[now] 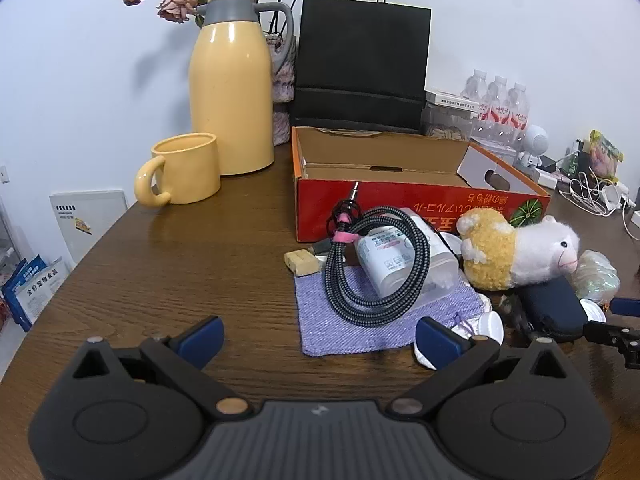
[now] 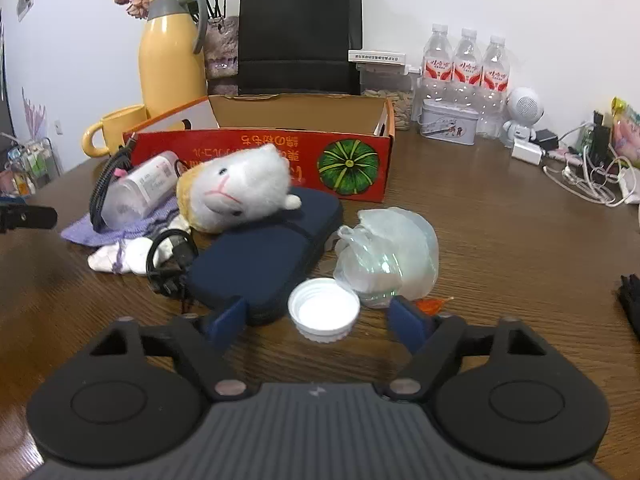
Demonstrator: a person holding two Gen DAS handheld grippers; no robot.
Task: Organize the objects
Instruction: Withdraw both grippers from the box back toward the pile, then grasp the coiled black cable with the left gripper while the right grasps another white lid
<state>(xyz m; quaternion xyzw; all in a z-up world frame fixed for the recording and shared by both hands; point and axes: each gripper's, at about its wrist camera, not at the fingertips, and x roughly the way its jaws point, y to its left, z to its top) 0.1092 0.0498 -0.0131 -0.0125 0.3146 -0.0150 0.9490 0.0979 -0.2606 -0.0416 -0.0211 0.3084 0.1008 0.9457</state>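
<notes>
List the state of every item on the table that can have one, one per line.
Left gripper: open, holding nothing.
Right gripper: open, white cap between its fingers.
Red box: open, looks empty.
Yellow jug: upright, lid on.
Mug: upright.
Cable: coiled, tied with a pink strap.
Plush: lying on the blue case.
Blue case: closed.
Water bottles: upright, capped.
Black bag: upright.

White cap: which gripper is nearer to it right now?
Right. The right gripper is open with the white cap lying between its fingers. The left gripper is open over bare table and the purple cloth, off to the cap's left.
</notes>
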